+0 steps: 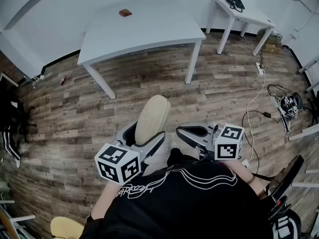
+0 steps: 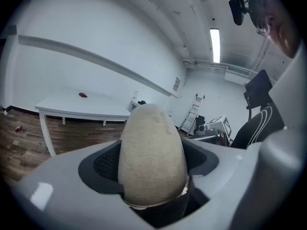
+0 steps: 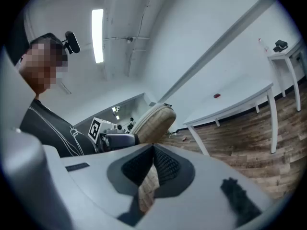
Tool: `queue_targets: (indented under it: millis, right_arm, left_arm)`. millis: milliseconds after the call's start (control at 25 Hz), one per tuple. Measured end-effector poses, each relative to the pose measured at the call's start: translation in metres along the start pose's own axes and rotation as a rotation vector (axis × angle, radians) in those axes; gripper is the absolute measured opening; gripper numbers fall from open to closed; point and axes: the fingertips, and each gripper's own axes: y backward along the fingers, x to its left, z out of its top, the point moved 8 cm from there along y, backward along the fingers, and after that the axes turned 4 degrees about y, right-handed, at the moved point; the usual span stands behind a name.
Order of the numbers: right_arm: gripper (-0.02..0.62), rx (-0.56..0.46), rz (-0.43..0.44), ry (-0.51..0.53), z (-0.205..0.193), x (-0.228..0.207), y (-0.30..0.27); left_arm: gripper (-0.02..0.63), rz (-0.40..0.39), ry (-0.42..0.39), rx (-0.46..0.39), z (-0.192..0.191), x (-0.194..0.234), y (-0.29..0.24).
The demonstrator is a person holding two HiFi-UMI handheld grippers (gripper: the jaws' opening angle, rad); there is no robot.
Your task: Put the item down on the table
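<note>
A beige, oval, slipper-like item (image 1: 152, 118) stands up between the jaws of my left gripper (image 1: 144, 136), which is shut on it at its lower end. It fills the middle of the left gripper view as a rough tan oval (image 2: 152, 152). I hold it low over the wooden floor, close to my body and well short of the large white table (image 1: 144, 34). My right gripper (image 1: 187, 132) is beside it on the right, its jaws together and nothing in them. The right gripper view shows those dark pads meeting (image 3: 153, 152), with the item (image 3: 156, 121) beyond them.
A small red-brown object (image 1: 125, 13) lies on the big table's far side. A smaller white table (image 1: 246, 15) with a black device (image 1: 235, 3) stands at the back right. Cables and a power strip (image 1: 259, 68) lie on the floor at the right. Another beige object (image 1: 65, 228) lies at the bottom left.
</note>
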Motion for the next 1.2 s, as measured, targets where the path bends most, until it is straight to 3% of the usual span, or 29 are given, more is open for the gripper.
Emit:
queue_targets:
  millis: [400, 720, 920, 1200]
  right_arm:
    - [0.009, 0.010, -0.009, -0.028, 0.035, -0.099, -0.021]
    - [0.009, -0.008, 0.007, -0.017, 0.100, -0.199, -0.037]
    - [0.009, -0.008, 0.033, 0.025, 0.137, -0.232, -0.041]
    - [0.009, -0.044, 0.020, 0.032, 0.159, -0.271, -0.046]
  left_arm:
    - [0.382, 0.014, 0.038, 0.045, 0.035, 0.056, -0.083]
    - [0.382, 0.041, 0.039, 0.053, 0.102, 0.099, -0.166]
    - [0.382, 0.070, -0.007, 0.011, 0.138, 0.103, -0.192]
    - [0.382, 0.084, -0.032, 0.039, 0.161, 0.127, -0.220]
